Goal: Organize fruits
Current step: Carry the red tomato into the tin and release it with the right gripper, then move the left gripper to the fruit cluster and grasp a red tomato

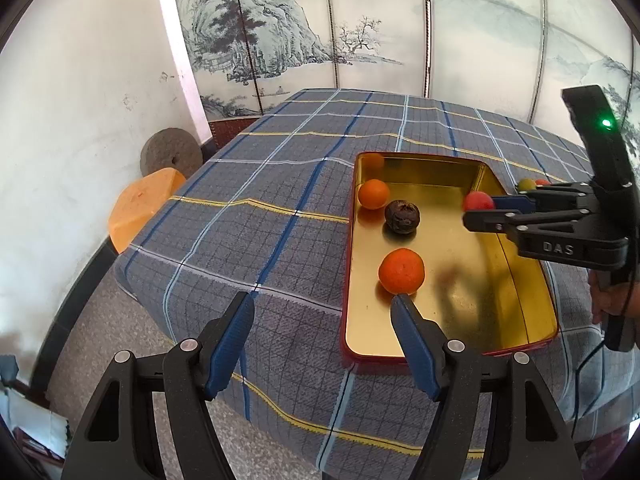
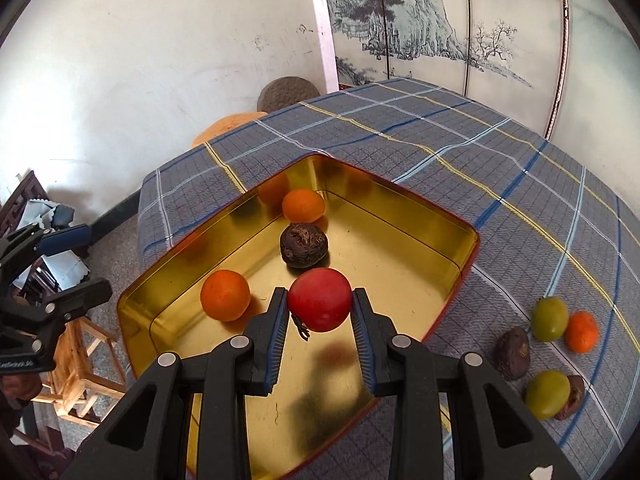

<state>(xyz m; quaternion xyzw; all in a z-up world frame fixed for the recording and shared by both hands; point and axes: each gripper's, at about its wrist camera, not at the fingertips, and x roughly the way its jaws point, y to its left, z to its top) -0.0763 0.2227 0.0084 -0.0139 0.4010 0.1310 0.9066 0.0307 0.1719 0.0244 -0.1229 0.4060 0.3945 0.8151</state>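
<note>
A gold tin tray [image 1: 516,320] [image 2: 404,216] with a red rim sits on the checked tablecloth. In it lie two oranges [image 1: 401,271] [image 1: 373,194] and a dark wrinkled fruit [image 1: 402,216]; the right wrist view shows them too: oranges [image 2: 225,294] [image 2: 303,205], dark fruit [image 2: 303,245]. My right gripper [image 2: 320,300] [image 1: 478,207] is shut on a red fruit [image 2: 320,299] [image 1: 478,201] and holds it above the tray. My left gripper [image 1: 322,308] is open and empty at the tray's near left corner.
Right of the tray on the cloth [image 2: 460,140] lie two green fruits [image 2: 549,318] [image 2: 547,394], a small orange [image 2: 581,331] and two dark fruits [image 2: 513,353] [image 2: 573,396]. An orange stool [image 1: 140,204] and a round stone [image 1: 171,153] stand by the wall.
</note>
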